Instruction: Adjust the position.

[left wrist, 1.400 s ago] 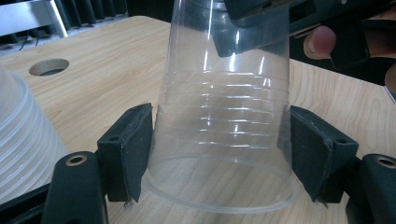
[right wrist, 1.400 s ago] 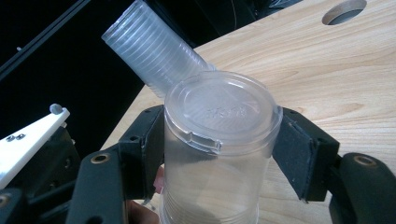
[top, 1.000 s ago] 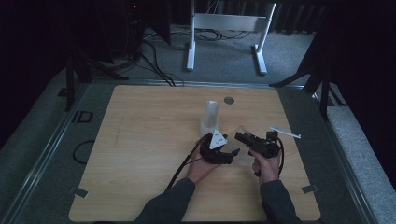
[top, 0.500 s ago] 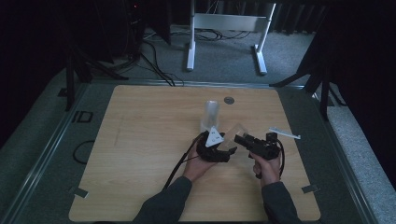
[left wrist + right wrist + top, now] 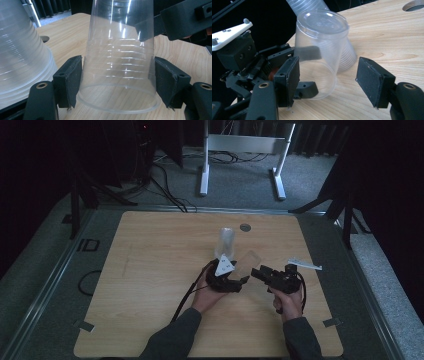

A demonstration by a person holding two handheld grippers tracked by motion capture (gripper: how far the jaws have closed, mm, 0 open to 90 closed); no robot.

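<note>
A single clear cup (image 5: 120, 72) stands mouth-down on the table (image 5: 150, 285), near the middle and toward its right edge. The left gripper (image 5: 117, 82) brackets its rim, pads at or barely off the wall; contact is hard to judge. The right gripper (image 5: 328, 85) is spread beside it. A cup stack (image 5: 226, 242) waits just behind, so separation looks done and placing remains.
</note>
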